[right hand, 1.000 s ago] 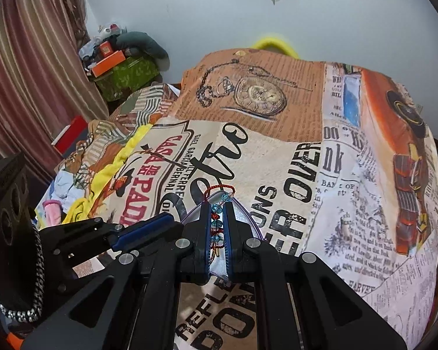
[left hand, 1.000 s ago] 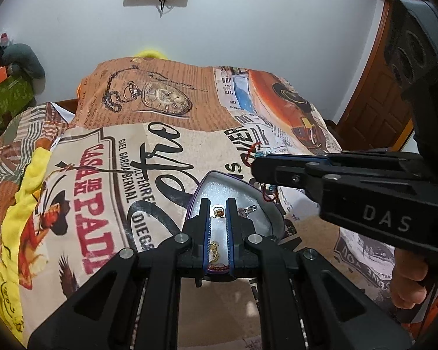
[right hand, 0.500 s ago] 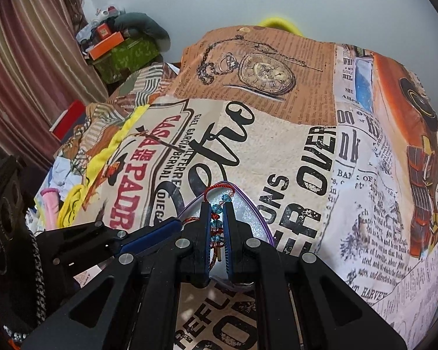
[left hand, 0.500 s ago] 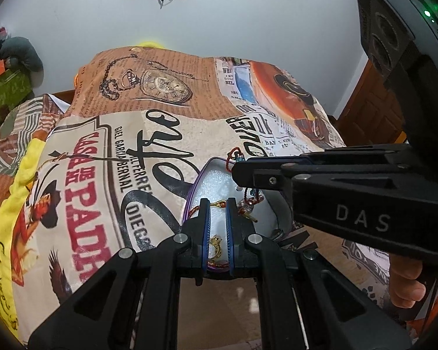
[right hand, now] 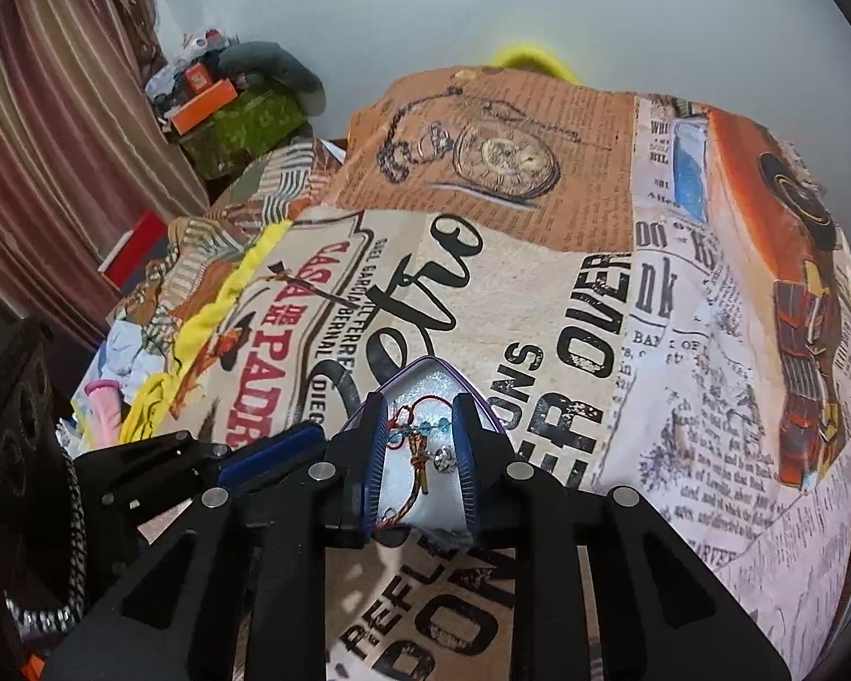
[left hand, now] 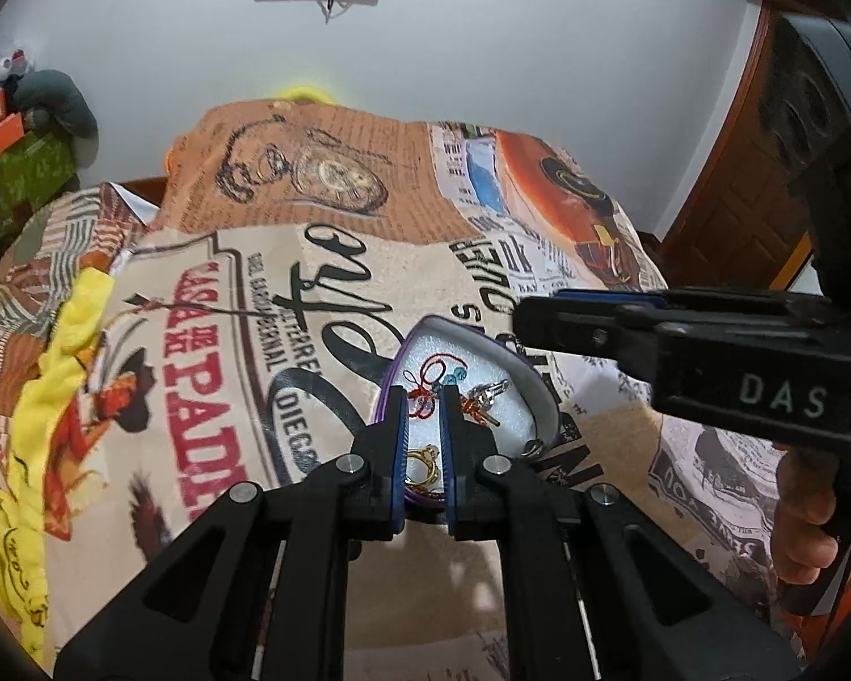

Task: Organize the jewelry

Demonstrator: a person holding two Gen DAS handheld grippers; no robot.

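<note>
A bed [right hand: 567, 295] covered by a printed spread of newspaper lettering, a pocket watch and an orange car fills both views, with a white wall behind it, a striped curtain [right hand: 57, 142] at far left and a heap of boxes and a grey soft toy [right hand: 266, 65] in the far left corner. On the spread lies a heart-shaped jewelry box [left hand: 530, 391], purple-rimmed with a pale lining, open to the cameras. Inside it sit a red cord bracelet [left hand: 434, 383] with blue beads, a silver piece [left hand: 491, 391] just right of it, and a gold ring [left hand: 422, 462] at the near end. The left claw [left hand: 425, 414] sits low over the near part of the box, its blue-padded fingers a narrow gap apart with nothing visibly pinched, and they partly block the bracelet and ring. The right claw [right hand: 420, 442] is spread moderately wide over the box and holds nothing; the bracelet lies in the lining between its fingers. In the left view the right tool's body and the person's right hand [left hand: 803, 516] crowd the right side — its tip sits above the box's right rim. A second earlier the right claw was pinched shut on the bracelet, dangling it over the box; now it has parted and the bracelet rests in the lining. The left claw has kept its place at the box's near end.
</note>
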